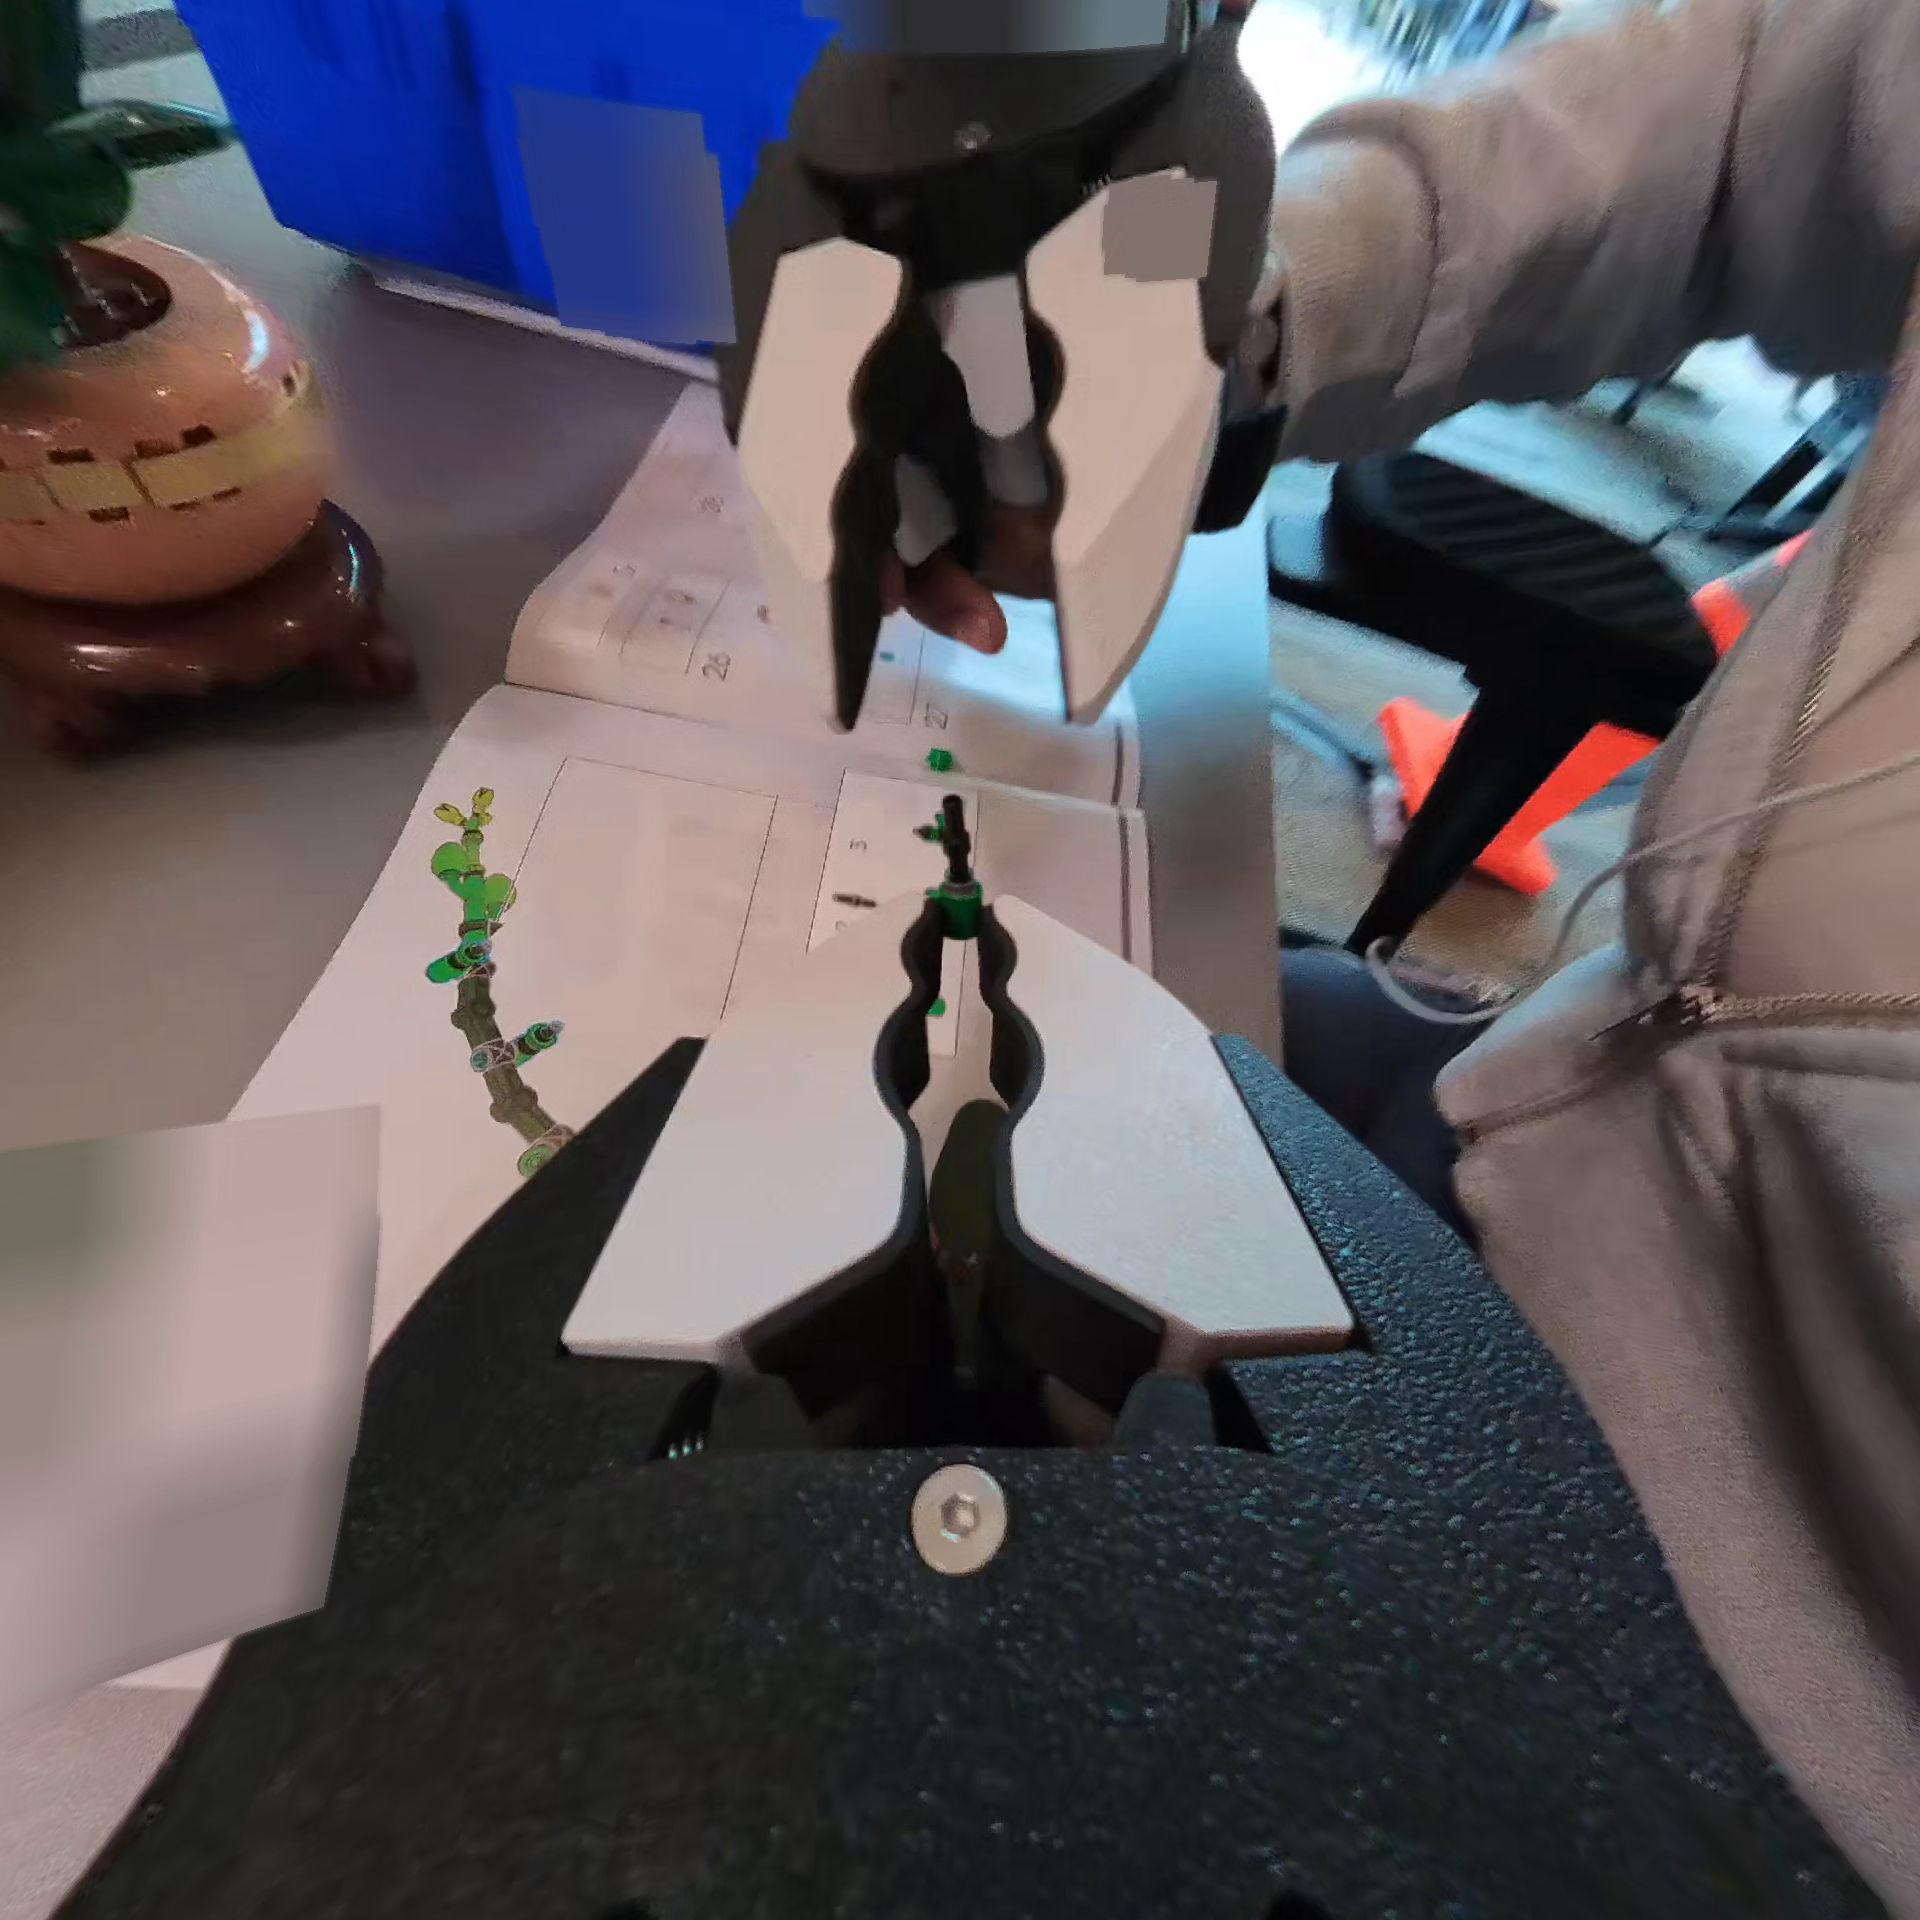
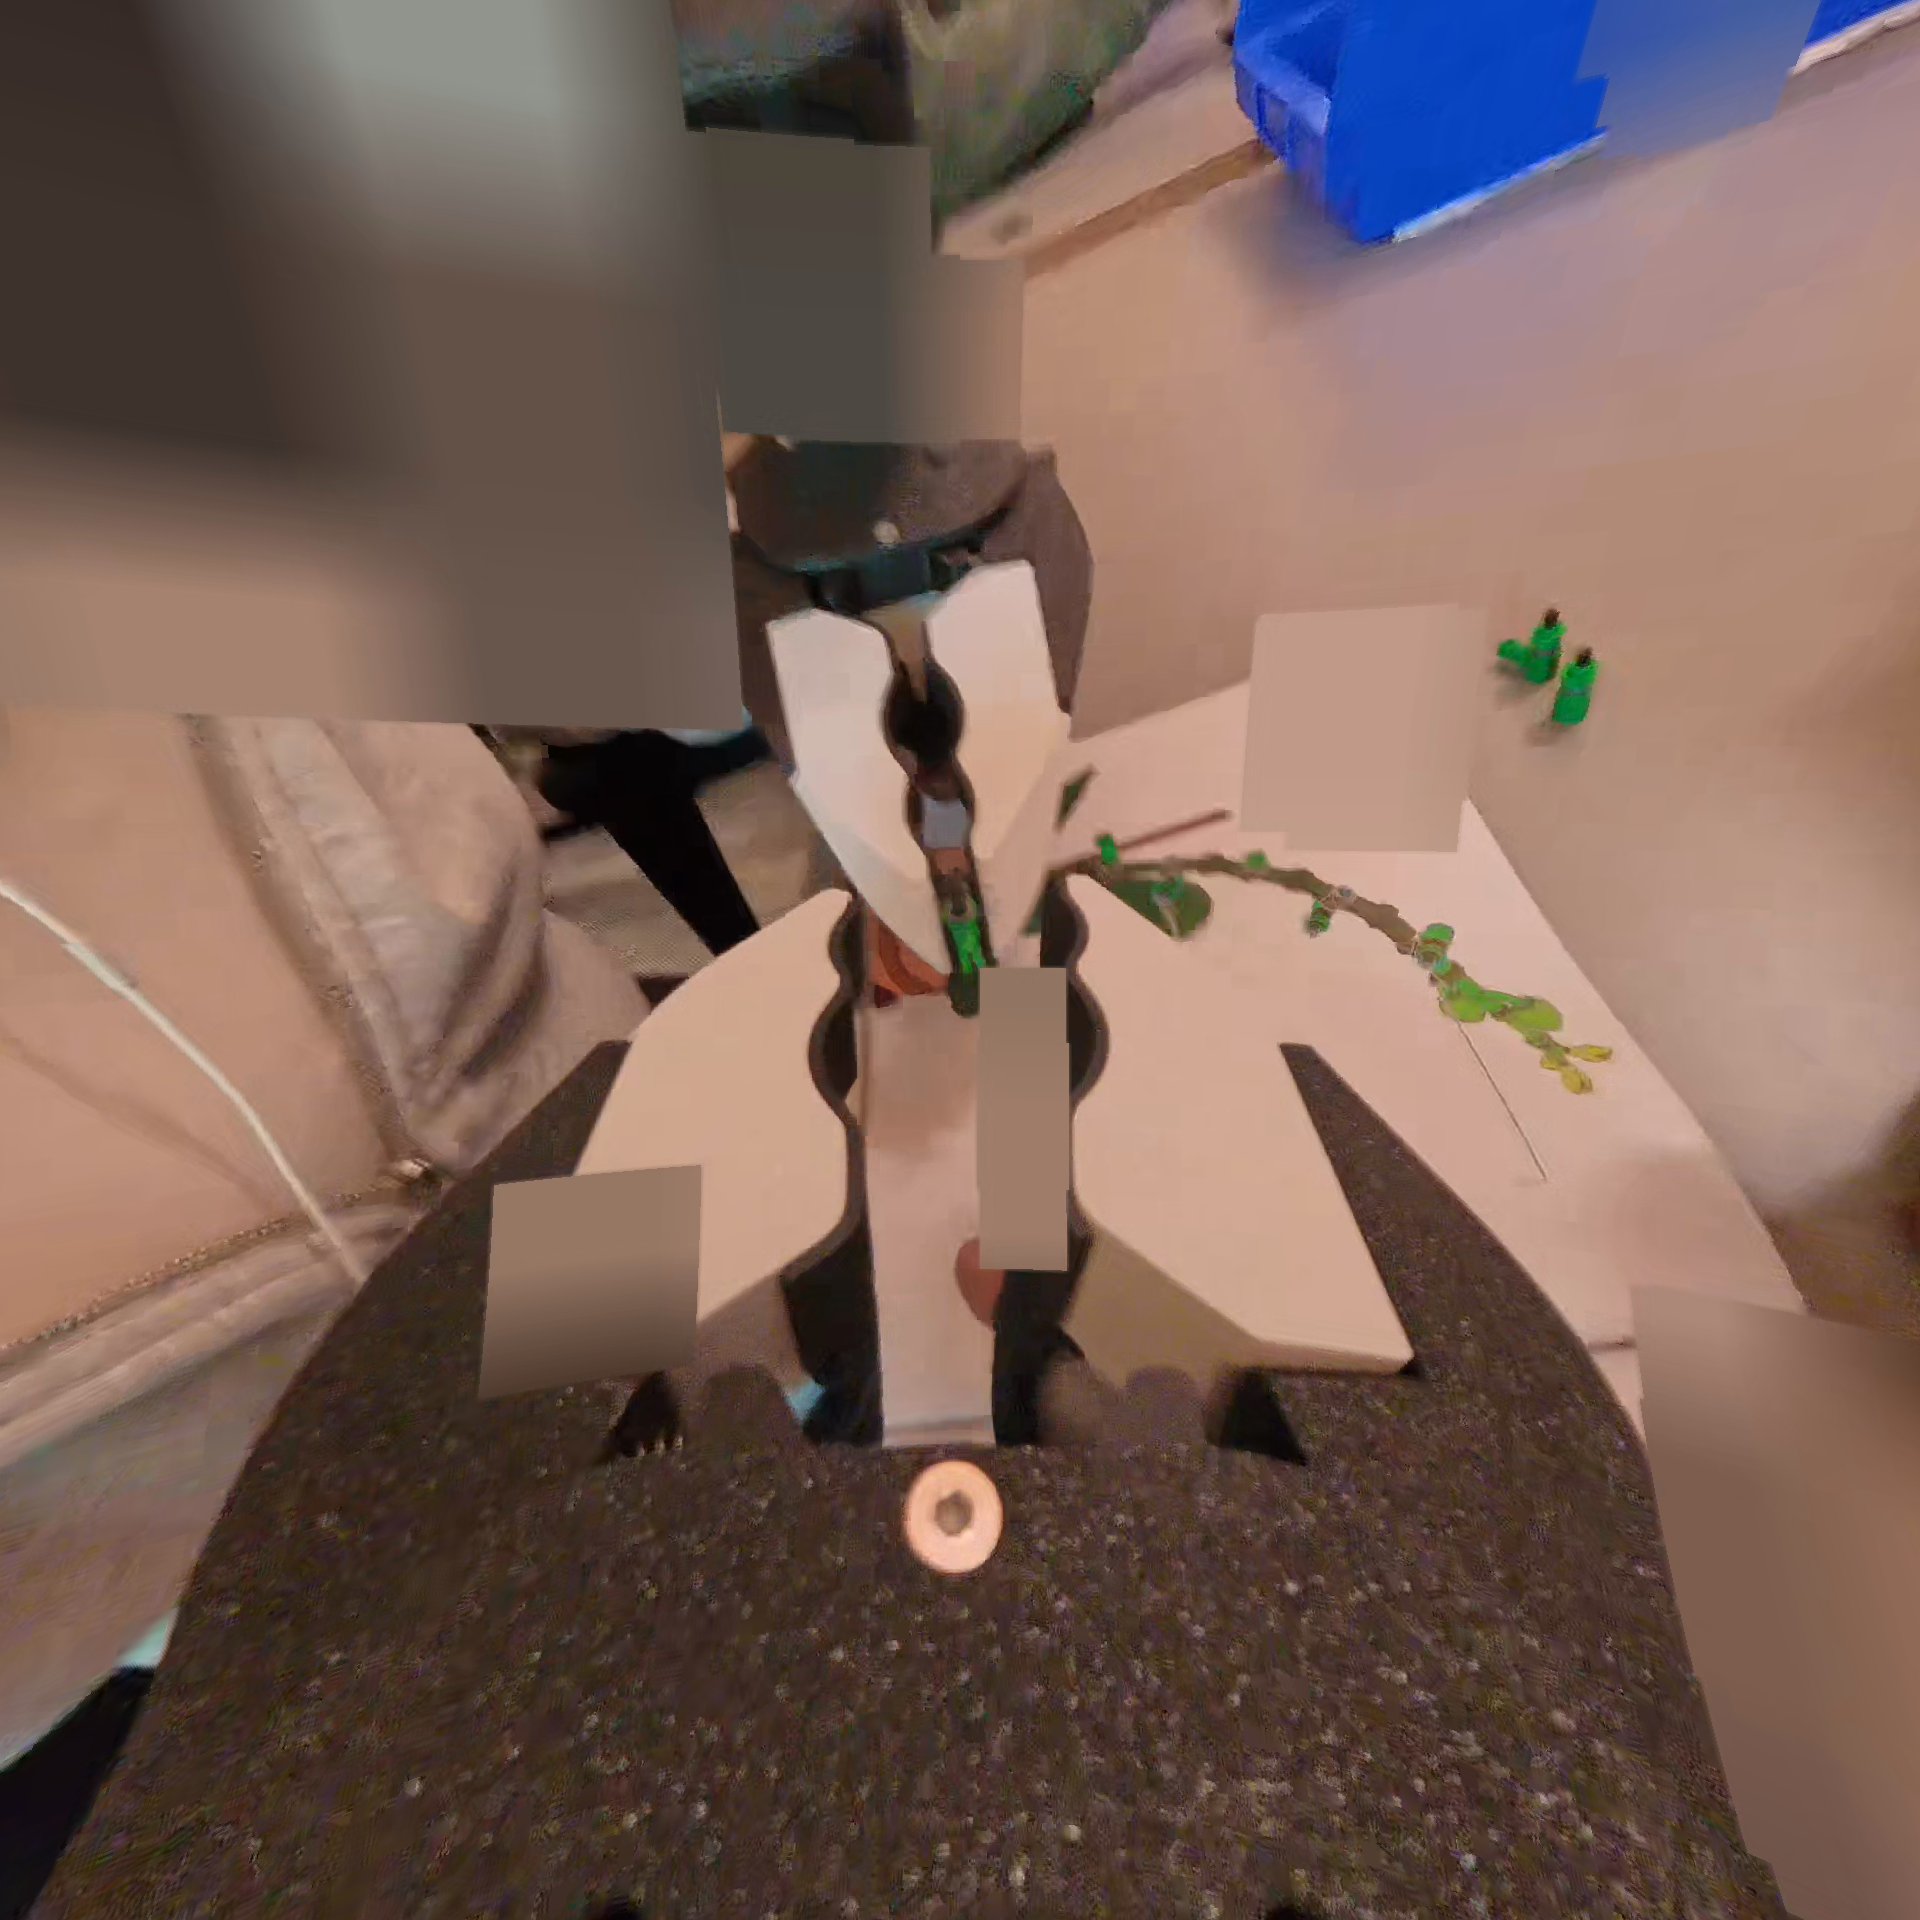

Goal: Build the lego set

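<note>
My left gripper (image 1: 958, 925) is shut on a small green cylindrical piece (image 1: 956, 912). A thin black stem (image 1: 954, 831) sticks forward out of that piece, above an open instruction booklet (image 1: 665, 852). My right gripper (image 1: 966, 715) hangs opposite with its tips pointing down, and it is open and empty. In the right wrist view, the left gripper (image 2: 971, 920) reaches in between my right gripper's (image 2: 954, 906) spread fingers. There the held green piece (image 2: 966, 940) stands apart from both right pads. A loose small green piece (image 1: 938, 761) lies on the booklet below the right fingertips.
A pink pot with a plant (image 1: 156, 447) on a brown stand is at the left. A blue bin (image 1: 468, 135) stands behind. Two green pieces (image 2: 1548, 665) lie on the table. The page shows a pictured branch (image 1: 488, 977). A person in a beige hoodie (image 1: 1714, 935) is at the right.
</note>
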{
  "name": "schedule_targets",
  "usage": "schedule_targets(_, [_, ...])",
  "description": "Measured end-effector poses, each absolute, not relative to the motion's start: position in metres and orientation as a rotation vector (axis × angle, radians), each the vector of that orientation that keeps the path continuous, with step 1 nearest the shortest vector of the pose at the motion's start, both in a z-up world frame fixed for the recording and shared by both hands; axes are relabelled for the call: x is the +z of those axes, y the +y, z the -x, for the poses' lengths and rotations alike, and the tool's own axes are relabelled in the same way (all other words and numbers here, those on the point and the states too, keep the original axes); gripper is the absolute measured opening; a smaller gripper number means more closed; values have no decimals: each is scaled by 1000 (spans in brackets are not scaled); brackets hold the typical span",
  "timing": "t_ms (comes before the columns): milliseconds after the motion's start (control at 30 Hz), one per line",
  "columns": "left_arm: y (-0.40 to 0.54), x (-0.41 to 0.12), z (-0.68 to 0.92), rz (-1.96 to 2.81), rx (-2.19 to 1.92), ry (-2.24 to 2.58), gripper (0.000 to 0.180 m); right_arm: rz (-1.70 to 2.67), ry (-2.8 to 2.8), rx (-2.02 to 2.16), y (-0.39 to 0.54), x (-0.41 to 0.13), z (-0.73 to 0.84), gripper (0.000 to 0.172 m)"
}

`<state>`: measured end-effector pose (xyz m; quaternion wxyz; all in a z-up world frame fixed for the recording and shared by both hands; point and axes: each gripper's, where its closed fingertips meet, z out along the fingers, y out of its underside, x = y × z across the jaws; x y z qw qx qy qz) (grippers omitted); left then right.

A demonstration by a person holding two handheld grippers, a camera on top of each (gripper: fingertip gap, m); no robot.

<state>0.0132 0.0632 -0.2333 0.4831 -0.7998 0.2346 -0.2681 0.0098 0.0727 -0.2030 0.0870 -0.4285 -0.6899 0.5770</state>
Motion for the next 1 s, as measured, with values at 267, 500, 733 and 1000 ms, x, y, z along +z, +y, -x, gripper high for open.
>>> schedule_targets(267, [60, -274, -15, 2198, -420, 758, 6, 1159, -2298, 1308, 71, -239, -22, 14])
schedule_targets(500, [60, -274, -15, 2205, -440, 749, 6, 1195, -2274, 1340, 68, -245, -14, 9])
schedule_targets(733, [60, -274, -15, 2203, -431, 755, 6, 1159, -2408, 1292, 67, -252, -11, 10])
schedule_targets(1000, [60, -274, -15, 2205, -437, 751, 6, 1091, -2506, 1141, 67, -254, -12, 8])
